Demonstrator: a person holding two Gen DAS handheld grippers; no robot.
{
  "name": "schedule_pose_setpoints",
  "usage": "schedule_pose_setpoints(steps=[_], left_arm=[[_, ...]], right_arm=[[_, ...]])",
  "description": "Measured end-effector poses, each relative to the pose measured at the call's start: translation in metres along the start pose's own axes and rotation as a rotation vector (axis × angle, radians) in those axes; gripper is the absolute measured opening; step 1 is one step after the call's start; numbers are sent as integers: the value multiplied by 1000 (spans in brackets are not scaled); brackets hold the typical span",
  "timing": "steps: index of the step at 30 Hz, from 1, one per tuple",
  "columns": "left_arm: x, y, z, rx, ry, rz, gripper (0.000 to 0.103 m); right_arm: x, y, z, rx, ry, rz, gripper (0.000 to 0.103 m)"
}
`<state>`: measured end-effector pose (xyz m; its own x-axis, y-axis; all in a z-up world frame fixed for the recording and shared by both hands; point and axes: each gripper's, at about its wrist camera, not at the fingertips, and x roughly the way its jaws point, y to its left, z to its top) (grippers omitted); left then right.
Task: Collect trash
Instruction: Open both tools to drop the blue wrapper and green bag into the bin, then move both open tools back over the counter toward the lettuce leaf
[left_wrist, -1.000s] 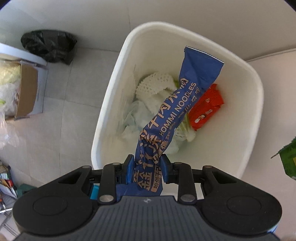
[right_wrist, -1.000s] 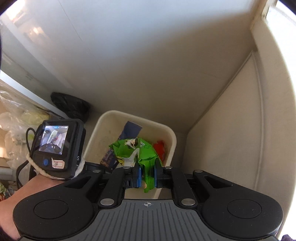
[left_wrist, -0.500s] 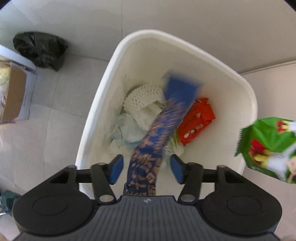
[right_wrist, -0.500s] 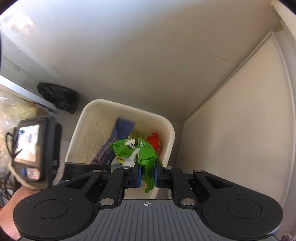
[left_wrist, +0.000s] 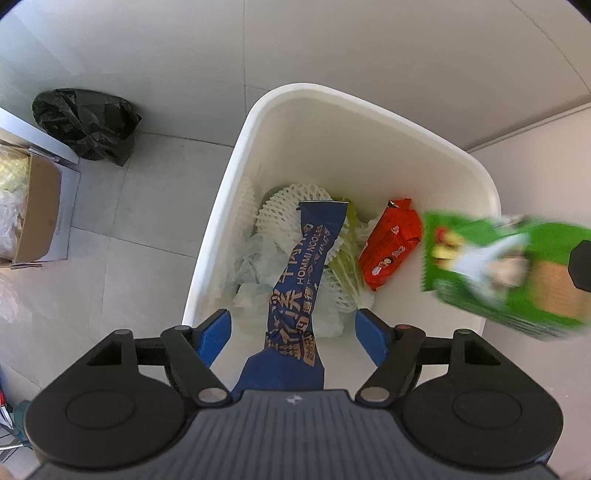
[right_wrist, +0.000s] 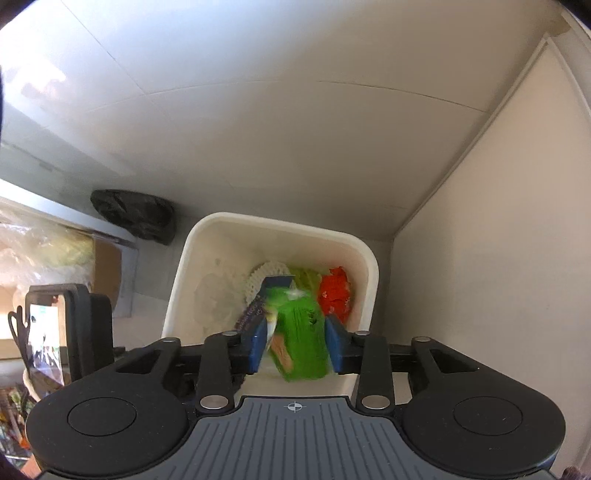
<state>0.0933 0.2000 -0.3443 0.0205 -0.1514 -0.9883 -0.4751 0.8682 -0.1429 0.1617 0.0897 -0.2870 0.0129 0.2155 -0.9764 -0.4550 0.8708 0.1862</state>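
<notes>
A white bin (left_wrist: 236, 155) stands on the floor, holding white foam netting (left_wrist: 280, 206), tissue and a red wrapper (left_wrist: 391, 247). My left gripper (left_wrist: 293, 336) is open above the bin's near rim; the blue noodle wrapper (left_wrist: 303, 273) hangs loose between its fingers, down into the bin. My right gripper (right_wrist: 295, 339) is open over the bin (right_wrist: 177, 288). The green snack bag (right_wrist: 301, 339), blurred, is between its parted fingers and touches neither pad. It also shows in the left wrist view (left_wrist: 506, 273), over the bin's right rim.
A black rubbish bag (left_wrist: 86, 125) lies on the tiled floor left of the bin, against the wall. A cardboard box (left_wrist: 37, 210) and plastic bags sit further left. A wall panel (right_wrist: 498, 258) closes the right side. The left gripper's screen (right_wrist: 46, 343) shows at left.
Both grippers opened. The blue noodle wrapper slid from the left fingers down into the bin. The green bag came loose from the right fingers, and the right gripper moved over the bin.
</notes>
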Motion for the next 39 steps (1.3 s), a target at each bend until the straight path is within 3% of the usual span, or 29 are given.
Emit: schedule_pose_setpoints(steps=[13, 17, 23, 26, 39], left_arm=[[-3, -4, -4, 24, -6, 3, 76], [-12, -8, -7, 31, -18, 5, 79], [-36, -15, -8, 44, -54, 16, 86], [-52, -19, -9, 58, -85, 28, 91], [-120, -30, -26, 96, -199, 70, 101]], right_arm=[[-12, 1, -3, -4, 8, -12, 36], [-23, -1, -8, -2, -16, -8, 50], [-49, 0, -12, -8, -63, 23, 51], [-65, 1, -16, -5, -100, 42, 60], [-133, 7, -46, -63, -245, 89, 75]])
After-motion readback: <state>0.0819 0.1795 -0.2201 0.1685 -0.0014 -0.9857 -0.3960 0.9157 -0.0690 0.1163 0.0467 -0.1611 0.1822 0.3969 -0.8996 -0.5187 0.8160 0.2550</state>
